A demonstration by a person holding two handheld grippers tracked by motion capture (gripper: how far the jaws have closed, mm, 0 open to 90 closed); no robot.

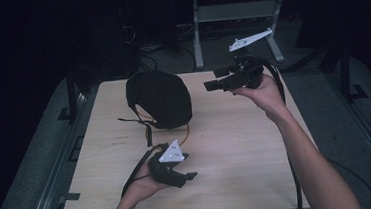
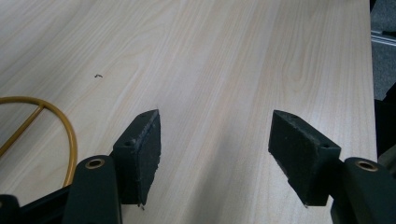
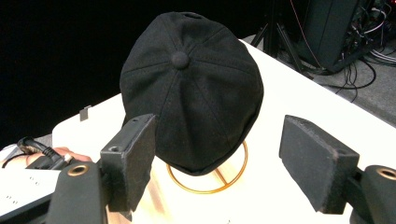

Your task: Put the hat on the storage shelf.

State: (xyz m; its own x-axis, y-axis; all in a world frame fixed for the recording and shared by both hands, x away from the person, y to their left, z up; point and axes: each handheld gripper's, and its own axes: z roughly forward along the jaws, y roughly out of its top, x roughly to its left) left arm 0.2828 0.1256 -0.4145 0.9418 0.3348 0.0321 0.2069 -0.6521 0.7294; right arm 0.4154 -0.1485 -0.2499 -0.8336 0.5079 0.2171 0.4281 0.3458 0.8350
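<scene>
A black cap (image 1: 159,99) with a top button sits on a gold wire stand (image 1: 183,133) at the back left of the pale wooden table (image 1: 237,150). My right gripper (image 1: 207,86) hovers to the right of the cap, pointing at it, jaws open and empty. From the right gripper view the cap (image 3: 191,88) and the stand's ring (image 3: 205,186) lie ahead between the open jaws of that gripper (image 3: 219,144), apart from them. My left gripper (image 1: 191,175) is low over the table in front of the cap. Its jaws (image 2: 215,140) stand open over bare wood, the gold ring (image 2: 70,135) to its left.
A grey metal frame (image 1: 197,33) and cables stand on the floor behind the table. Dark equipment and wires (image 3: 345,32) lie beyond the far edge. The person's left hand (image 3: 60,154) rests near the table's front. The table's right half is bare wood.
</scene>
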